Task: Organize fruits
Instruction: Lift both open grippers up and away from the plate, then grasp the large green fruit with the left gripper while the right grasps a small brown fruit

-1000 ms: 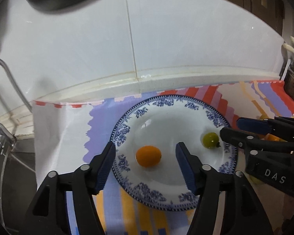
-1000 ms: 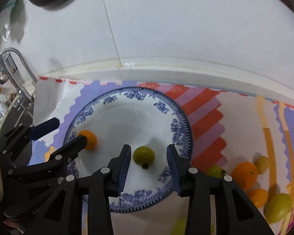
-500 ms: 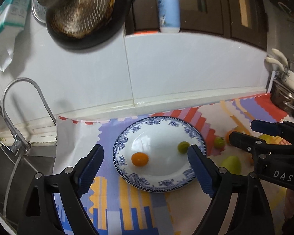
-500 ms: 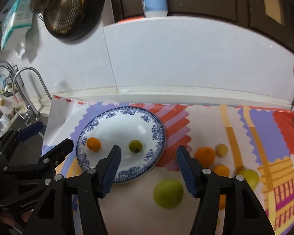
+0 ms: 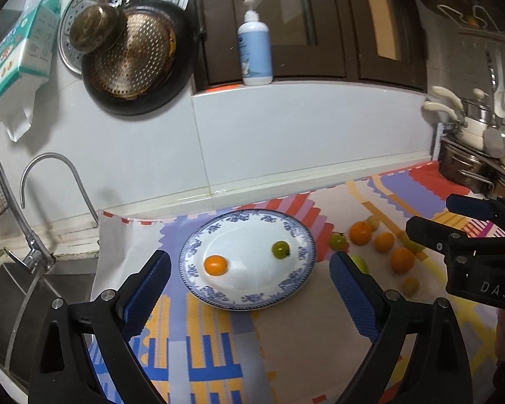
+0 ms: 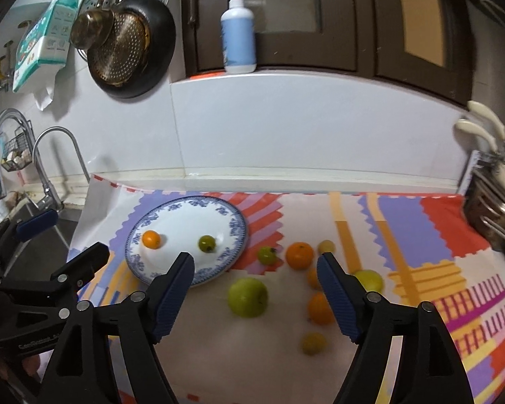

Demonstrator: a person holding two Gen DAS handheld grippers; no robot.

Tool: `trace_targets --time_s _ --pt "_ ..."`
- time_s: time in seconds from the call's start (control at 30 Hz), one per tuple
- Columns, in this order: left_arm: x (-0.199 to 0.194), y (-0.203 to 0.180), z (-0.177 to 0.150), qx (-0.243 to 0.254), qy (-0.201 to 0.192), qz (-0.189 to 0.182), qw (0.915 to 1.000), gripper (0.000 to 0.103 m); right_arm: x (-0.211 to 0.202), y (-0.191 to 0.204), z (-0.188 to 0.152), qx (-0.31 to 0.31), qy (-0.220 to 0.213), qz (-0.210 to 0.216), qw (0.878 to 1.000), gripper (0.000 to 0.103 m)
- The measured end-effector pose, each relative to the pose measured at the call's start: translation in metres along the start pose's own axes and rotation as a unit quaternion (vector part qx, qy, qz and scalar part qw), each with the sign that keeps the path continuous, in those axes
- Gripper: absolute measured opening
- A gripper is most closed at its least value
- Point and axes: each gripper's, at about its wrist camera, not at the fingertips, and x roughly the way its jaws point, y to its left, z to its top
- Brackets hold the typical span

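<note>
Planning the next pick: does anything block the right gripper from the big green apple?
Nothing visible does. The apple lies on bare cloth ahead of the right gripper, whose empty jaws are opening.

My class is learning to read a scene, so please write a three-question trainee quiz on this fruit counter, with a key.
1. How many fruits lie on the plate?
2. True or false: the big green apple lies on the plate.
3. What does the right tool hold? A) an orange B) nothing C) the apple

Key
1. Two: a small orange and a small green fruit.
2. False: it lies on the cloth.
3. B: its jaws are opening, nothing gripped.
</note>
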Motion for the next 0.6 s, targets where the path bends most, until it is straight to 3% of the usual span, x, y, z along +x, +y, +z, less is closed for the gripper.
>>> trace_targets --time_s 0.3,0.6 --pt "-0.008 -0.029 -0.01 0.024 -0.013 -0.026 0.9993 0.099 -0.021 -0.019 -0.022 -0.006 -0.003 -0.027 1.0 0.077" --pt "0.007 -0.052 -0.018 0.056 -0.001 -0.044 0.9975 0.099 -0.016 -0.04 -0.046 0.017 0.031 -0.031 0.999 0.077"
